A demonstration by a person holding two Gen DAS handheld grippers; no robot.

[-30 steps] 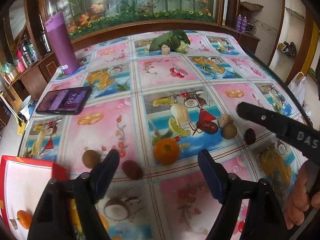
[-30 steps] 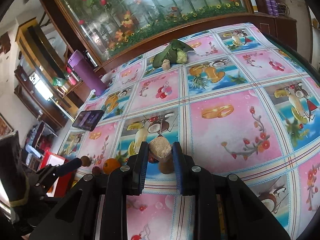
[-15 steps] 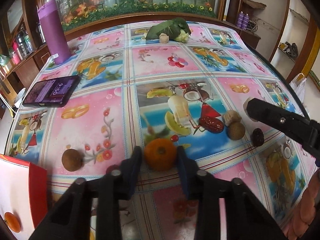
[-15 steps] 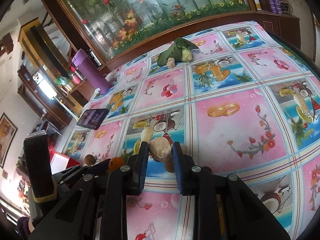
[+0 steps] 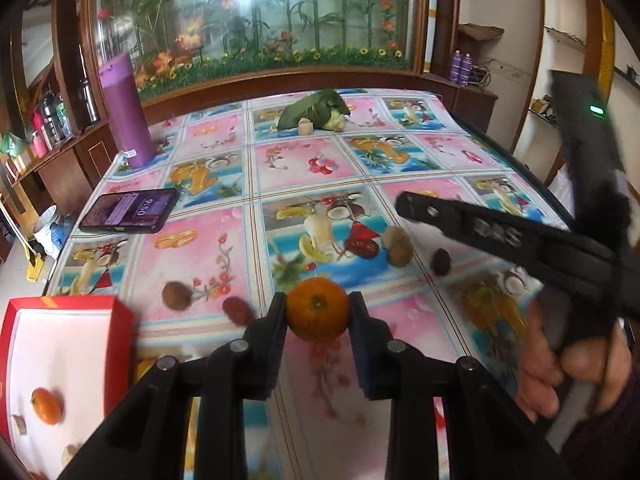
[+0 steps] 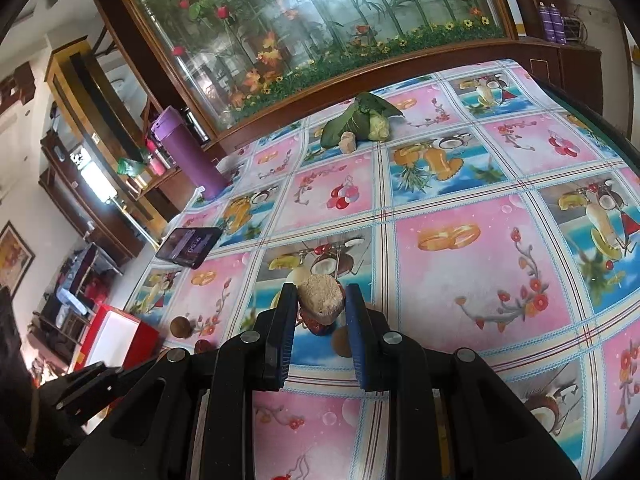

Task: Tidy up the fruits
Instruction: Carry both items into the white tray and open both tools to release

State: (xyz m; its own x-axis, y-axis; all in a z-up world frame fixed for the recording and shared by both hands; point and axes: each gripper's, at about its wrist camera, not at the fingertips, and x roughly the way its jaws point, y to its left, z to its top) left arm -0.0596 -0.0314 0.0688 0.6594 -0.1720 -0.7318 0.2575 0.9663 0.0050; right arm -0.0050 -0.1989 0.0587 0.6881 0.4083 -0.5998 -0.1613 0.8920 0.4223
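Note:
My left gripper point(image 5: 318, 310) is shut on an orange tangerine point(image 5: 317, 309) and holds it above the table. A red box point(image 5: 64, 364) at the lower left holds another tangerine point(image 5: 47, 405). Loose on the cloth lie a brown round fruit point(image 5: 176, 295), a red date point(image 5: 237, 311), a second date point(image 5: 362, 245), a brown fruit point(image 5: 400, 255) and a dark fruit point(image 5: 440, 262). My right gripper point(image 6: 320, 306) is shut on a beige rough lump point(image 6: 321, 299), lifted over a brown fruit point(image 6: 341, 347). The right gripper also shows in the left wrist view point(image 5: 500, 236).
A black phone point(image 5: 130, 211) lies at the left. A purple bottle point(image 5: 126, 110) stands at the far left. Green leafy vegetables point(image 5: 318, 114) lie at the far edge. The red box also shows in the right wrist view point(image 6: 116, 338).
My left gripper closed on the tangerine and lifted it off the cloth. My right gripper rose a little with the beige lump still held.

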